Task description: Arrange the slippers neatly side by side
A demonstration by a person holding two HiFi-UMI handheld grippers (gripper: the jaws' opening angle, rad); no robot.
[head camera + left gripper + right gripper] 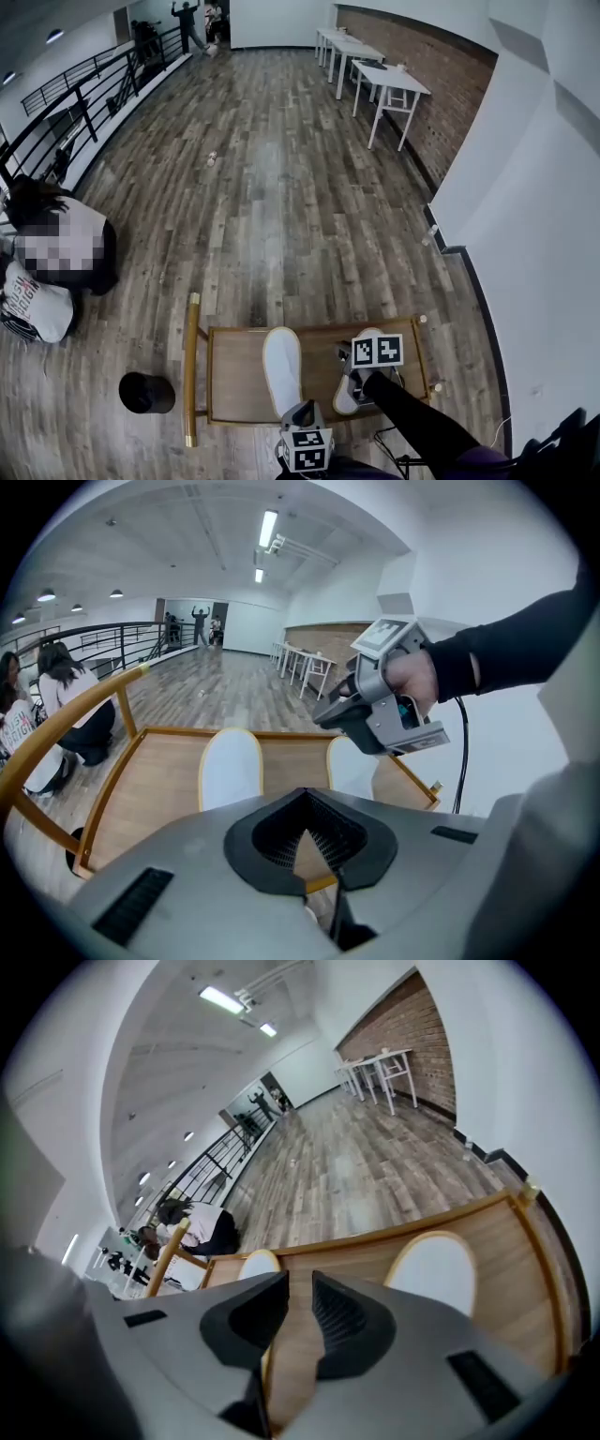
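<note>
Slippers: two white ones lie on the wooden tray [234,375], lengthwise away from the operator, with a strip of bare wood between them.

1. Left slipper [281,367]. It lies directly ahead of the left gripper [300,410]. In the left gripper view, it [230,766] sits just beyond the jaw tips and to their left. Nothing touches it.

2. Right slipper [370,334]. It lies under the right gripper [343,358], which covers its middle in the head view. In the right gripper view, it [431,1274] sits ahead of the jaws and to their right, outside the gap between them.

3. Left gripper state. In its own view, the left gripper [305,799] has its two pads meeting at the tips. Nothing is clamped between them (only the tray's wood shows behind the pads).

4. Right gripper state. In its own view, the right gripper [298,1283] has its jaws parted by a narrow gap. That gap shows bare tray wood and no slipper. The left slipper [258,1265] shows ahead and to the left, partly behind the left jaw.

5. Relative position of the tools. From the left gripper, the right gripper [323,719] hangs ahead and to the right, its tips above the right slipper [352,766], held by a hand [412,679].
</note>
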